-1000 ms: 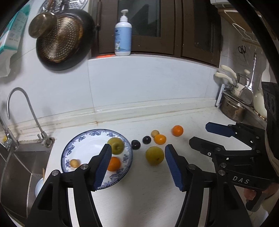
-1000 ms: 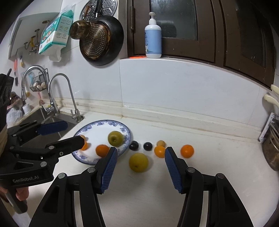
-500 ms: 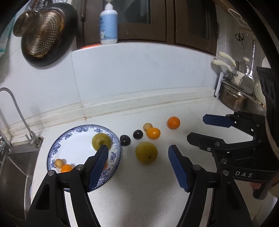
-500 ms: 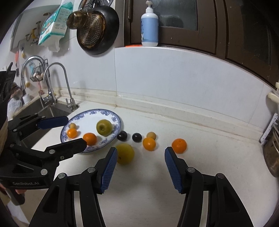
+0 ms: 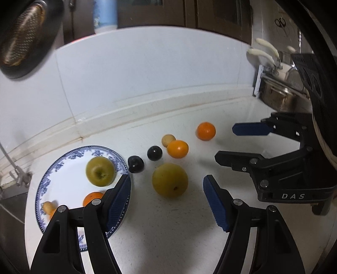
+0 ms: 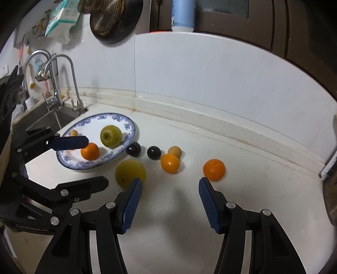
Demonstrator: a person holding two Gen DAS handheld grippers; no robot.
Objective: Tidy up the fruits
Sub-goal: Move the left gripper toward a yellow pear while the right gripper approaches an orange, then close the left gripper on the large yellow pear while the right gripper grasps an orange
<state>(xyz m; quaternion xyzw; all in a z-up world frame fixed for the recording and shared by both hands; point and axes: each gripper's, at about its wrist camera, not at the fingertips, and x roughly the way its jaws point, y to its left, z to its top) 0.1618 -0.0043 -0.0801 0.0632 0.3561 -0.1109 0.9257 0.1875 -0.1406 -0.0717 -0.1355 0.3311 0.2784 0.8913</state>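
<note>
A blue-patterned plate [image 5: 63, 160] [image 6: 128, 126] holds a green apple [image 5: 100, 171] [image 6: 111, 136], an orange [image 6: 90, 151] and a small tan fruit [image 6: 73, 132]. On the counter lie a yellow-green pear [image 5: 170, 179] [image 6: 130, 172], two dark plums [image 5: 136, 164] [image 5: 154, 153], a small tan fruit [image 5: 168, 140] and two oranges [image 5: 178, 149] [image 5: 206, 130]. My left gripper [image 5: 167, 196] is open, just short of the pear. My right gripper [image 6: 169, 198] is open and empty, near the oranges [image 6: 170, 163] [image 6: 214, 169].
A sink with faucets [image 6: 63, 69] lies left of the plate. A pan [image 6: 113, 19] and a soap bottle [image 6: 182, 14] are up on the wall ledge. A metal pot and dish rack [image 5: 280, 92] stand at the counter's right end.
Both grippers have moved forward and down toward the fruits on the counter. The left one now frames the pear; the right one has shifted right toward the oranges. No fruit has moved.
</note>
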